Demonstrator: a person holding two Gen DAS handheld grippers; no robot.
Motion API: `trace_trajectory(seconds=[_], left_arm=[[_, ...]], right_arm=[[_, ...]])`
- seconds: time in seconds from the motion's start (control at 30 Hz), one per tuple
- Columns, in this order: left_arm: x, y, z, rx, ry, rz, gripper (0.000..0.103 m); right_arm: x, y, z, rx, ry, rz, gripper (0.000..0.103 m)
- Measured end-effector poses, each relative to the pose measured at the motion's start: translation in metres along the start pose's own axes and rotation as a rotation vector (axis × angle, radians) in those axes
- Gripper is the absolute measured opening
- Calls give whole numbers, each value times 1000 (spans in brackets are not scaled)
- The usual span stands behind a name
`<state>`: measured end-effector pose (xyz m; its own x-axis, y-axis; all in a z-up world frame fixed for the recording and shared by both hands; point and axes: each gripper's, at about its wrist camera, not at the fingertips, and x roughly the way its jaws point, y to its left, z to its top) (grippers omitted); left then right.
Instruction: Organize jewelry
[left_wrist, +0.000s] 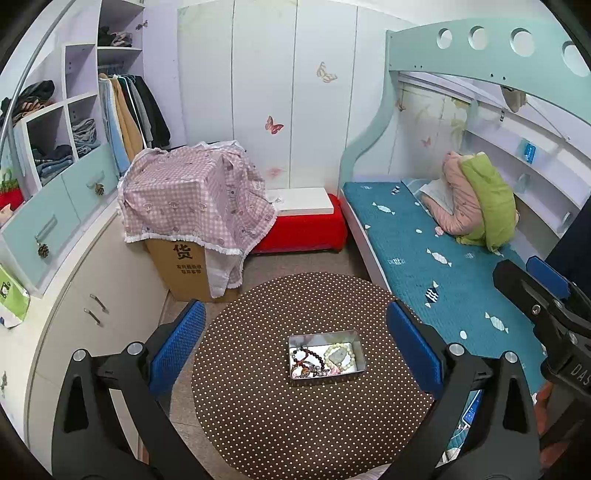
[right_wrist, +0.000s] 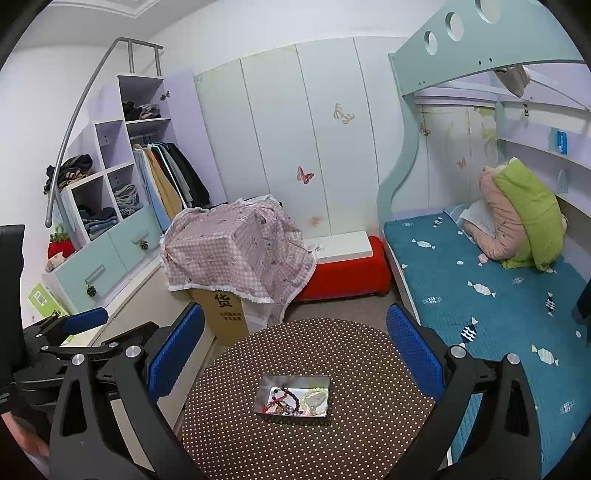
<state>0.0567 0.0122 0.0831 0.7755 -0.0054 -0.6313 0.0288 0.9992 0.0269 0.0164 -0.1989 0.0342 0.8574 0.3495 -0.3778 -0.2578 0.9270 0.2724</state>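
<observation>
The teal quilted mattress (left_wrist: 436, 254) with its white fish print runs along the right of the scene. Far left of centre stands a brown cardboard carton (left_wrist: 186, 267) draped in a pink checked cloth (left_wrist: 195, 195). Nearest is the round table under a brown white-dotted cover (left_wrist: 266, 417).

At the table's centre lies a small rectangular silver tin (left_wrist: 326, 359), open. Inside, dark red and brown bead strings (left_wrist: 308, 363) sit tangled to the left, and a pale cream bead bracelet (left_wrist: 339, 355) ringing a grey stone lies to the right.

The left gripper (left_wrist: 295, 347) hangs above the table, blue pads spread wide, holding nothing. The right gripper (right_wrist: 295, 354) is likewise spread and empty, well above the tin.

Risk, as judged: the dark strings appear interlaced, so lifting one may drag the others out. The light tin may slide or tip on the cloth if a jaw catches its wall.
</observation>
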Motion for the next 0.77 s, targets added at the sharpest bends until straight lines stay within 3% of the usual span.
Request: trace_trajectory(seconds=[0.77], left_arm=[[0,1,3,9,-16,18,98]], right_arm=[[11,5,-3,-6,46,10,95]])
